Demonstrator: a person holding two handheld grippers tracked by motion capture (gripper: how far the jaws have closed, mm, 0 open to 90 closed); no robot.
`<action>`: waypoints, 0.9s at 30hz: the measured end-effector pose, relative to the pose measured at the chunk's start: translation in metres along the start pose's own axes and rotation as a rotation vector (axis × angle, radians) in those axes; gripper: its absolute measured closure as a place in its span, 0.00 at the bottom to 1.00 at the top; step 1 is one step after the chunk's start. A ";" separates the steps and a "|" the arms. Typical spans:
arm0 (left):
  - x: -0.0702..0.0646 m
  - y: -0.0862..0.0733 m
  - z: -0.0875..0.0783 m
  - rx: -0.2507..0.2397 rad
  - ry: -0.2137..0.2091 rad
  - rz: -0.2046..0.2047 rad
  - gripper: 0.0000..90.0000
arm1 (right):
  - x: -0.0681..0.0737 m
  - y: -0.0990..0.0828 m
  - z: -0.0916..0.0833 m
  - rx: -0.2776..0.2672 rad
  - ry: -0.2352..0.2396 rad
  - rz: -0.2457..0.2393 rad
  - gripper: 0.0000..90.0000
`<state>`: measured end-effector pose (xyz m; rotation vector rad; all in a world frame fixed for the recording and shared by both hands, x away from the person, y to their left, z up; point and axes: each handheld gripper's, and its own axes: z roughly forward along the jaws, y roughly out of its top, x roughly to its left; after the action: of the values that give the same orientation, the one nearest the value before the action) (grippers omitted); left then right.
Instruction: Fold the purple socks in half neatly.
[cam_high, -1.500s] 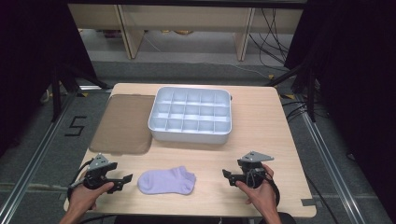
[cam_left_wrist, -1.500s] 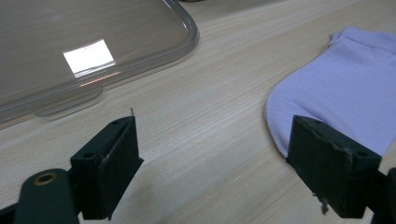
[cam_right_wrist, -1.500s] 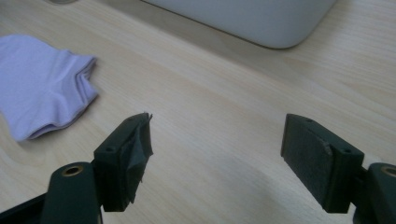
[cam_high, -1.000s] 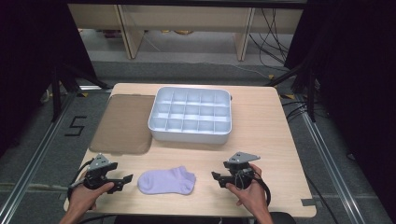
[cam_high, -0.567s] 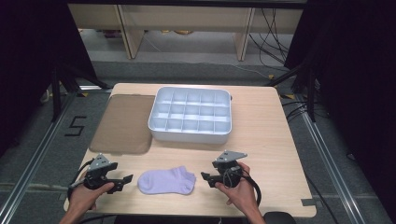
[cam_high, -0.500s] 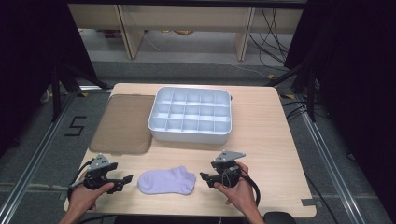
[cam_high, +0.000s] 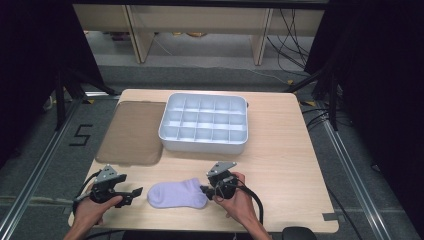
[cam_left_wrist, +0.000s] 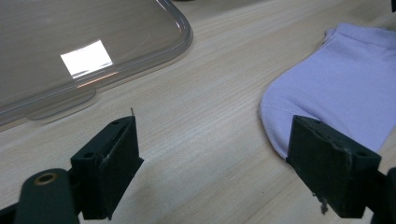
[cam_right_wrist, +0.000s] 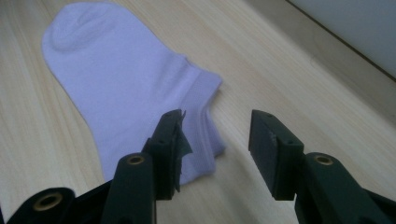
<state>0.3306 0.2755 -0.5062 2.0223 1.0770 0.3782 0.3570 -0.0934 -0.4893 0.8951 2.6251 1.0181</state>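
Sock (cam_high: 177, 194): lying flat on the near part of the table (cam_high: 290, 165), between the two grippers, toe toward the left one, cuff toward the right one.
Right gripper (cam_right_wrist: 215, 136): at the cuff end, jaws half-wide and just been closing; one jaw over the cuff (cam_right_wrist: 205, 109), the other over bare wood, nothing pinched yet.
Left gripper (cam_left_wrist: 212, 158): low over the table beside the toe end, jaws wide, nothing between them but wood; one jaw just at the sock's edge.
Step in hand, judged: taking hold of the cuff with the right gripper.
Doing it well: lower jaw tip down to the wood, slid under or tight against the cuff's edge before closing, so both layers get caught rather than the top one alone.
Depth of bite: well onto the ribbed band, not its very corner; thin knit slips out of a shallow pinch.
Left gripper's part: ready to pin or take the toe if the sock drags along.
Likely target: the white tray with compartments (cam_high: 205, 123) behind; clear lid (cam_high: 131, 131) lying to its left.
Risk: closing on air beside the cuff, or bunching the cloth.
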 end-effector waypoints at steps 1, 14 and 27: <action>0.000 0.000 0.000 -0.010 0.001 -0.001 0.18 | 0.001 0.002 0.005 0.004 0.000 0.007 0.64; -0.002 0.000 0.001 -0.016 -0.010 -0.026 0.18 | 0.004 0.004 0.018 0.078 0.011 0.015 0.74; -0.001 0.001 0.000 0.000 -0.018 0.004 0.18 | 0.001 0.002 0.010 0.063 0.065 -0.009 0.94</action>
<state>0.3301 0.2742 -0.5053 2.0251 1.0617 0.3614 0.3610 -0.0864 -0.4951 0.8771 2.7270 0.9830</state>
